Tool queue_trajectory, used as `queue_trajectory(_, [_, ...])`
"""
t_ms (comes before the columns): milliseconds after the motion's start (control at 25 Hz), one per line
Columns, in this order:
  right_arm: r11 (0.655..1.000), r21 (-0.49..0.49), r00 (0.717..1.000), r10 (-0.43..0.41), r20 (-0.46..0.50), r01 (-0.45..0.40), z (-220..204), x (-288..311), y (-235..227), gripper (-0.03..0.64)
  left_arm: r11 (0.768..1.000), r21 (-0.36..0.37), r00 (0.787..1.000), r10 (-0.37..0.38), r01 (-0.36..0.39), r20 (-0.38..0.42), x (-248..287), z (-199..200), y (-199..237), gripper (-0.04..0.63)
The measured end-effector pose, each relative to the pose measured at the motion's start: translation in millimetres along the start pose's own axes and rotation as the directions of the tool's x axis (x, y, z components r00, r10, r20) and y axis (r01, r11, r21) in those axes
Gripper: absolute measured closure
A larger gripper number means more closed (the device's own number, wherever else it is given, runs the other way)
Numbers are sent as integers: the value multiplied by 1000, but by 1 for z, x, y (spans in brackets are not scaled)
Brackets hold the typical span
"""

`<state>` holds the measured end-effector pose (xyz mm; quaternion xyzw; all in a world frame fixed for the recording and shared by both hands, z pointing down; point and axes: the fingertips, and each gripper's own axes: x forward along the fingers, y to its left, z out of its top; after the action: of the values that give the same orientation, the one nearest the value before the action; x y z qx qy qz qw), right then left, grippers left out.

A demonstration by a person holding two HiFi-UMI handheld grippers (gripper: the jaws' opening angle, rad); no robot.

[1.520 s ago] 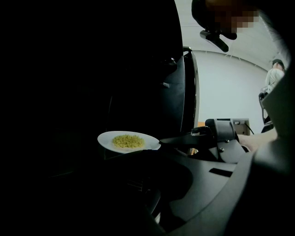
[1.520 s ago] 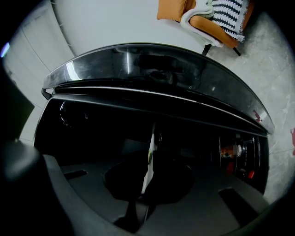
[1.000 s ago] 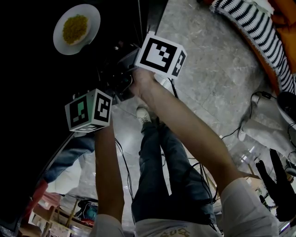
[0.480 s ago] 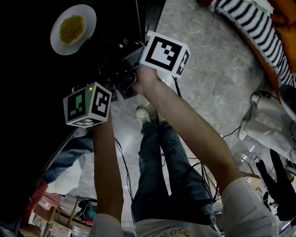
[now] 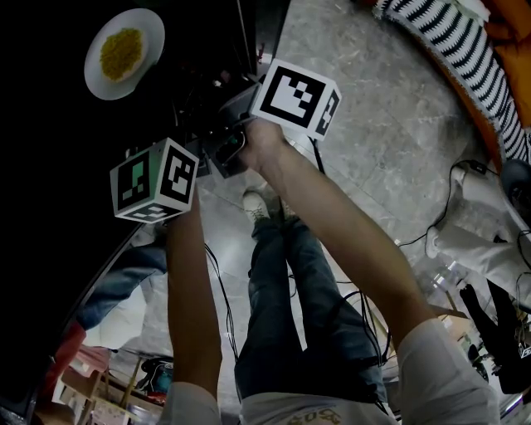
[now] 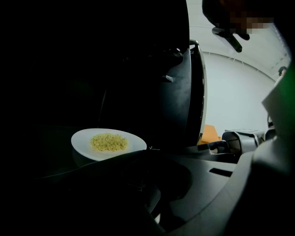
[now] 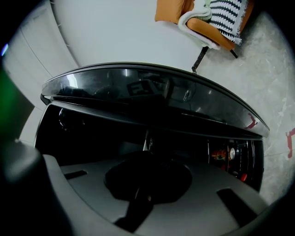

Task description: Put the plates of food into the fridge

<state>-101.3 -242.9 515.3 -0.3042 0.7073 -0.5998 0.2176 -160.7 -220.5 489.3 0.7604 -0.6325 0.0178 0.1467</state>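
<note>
- Two hand-held grippers are hovering side by side at the near edge of a black glossy tabletop [image 5: 50,166], each carried on a bare forearm [image 5: 195,299]. In the head view the left gripper [image 6: 154,186] is sitting lower than the right gripper [image 7: 146,177].
- A round white plate [image 5: 151,31] is lying flat on the tabletop, well in from the near edge and toward the far left of what is showing. A heap of yellow crumbly food [image 5: 122,52] is resting in its middle.
- The left gripper view is showing the plate ahead of the jaws and well apart from them, with nothing touching it. The jaws are merging into the darkness, so I cannot tell how wide they are standing. Nothing is showing between them.
- A tall dark panel [image 6: 182,92] with a pale edge strip is standing upright just right of the plate in that view.
- The right gripper is pointing at the tabletop's near edge. Its view is taking in the glossy top from the side, with a dark space beneath and small red things [image 7: 221,154] at the right.
- Its jaws are reading as one dark mass at the centre, close to the dark front. I cannot tell whether they are gripping anything.
- A pale grey stone floor [image 5: 390,124] is spreading beyond, and an orange chair [image 7: 168,11] with a black-and-white striped cushion is standing on it.
</note>
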Motion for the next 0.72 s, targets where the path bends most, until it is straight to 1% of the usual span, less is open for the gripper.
queue_trajectory(120, [1000,-1,1000,-6,-4,6,-1,0,-1,594,997,74,1000,-3,4,-6,-2,3,-3,589])
queue_trajectory(200, [1000,3,1000,-11,-2,11,0,-2,-5,594,995,96,1000,-1,2,-10,-4,1,-3,589])
queue_trajectory(400, [1000,12,1000,-13,0,13,1,-5,-5,594,996,90,1000,21,-19,-15,-8,-4,-1,589])
queue_trajectory(720, [1000,-13,1000,-4,-10,4,-3,-14,1,594,995,96,1000,24,-23,-10,-18,-4,-4,589])
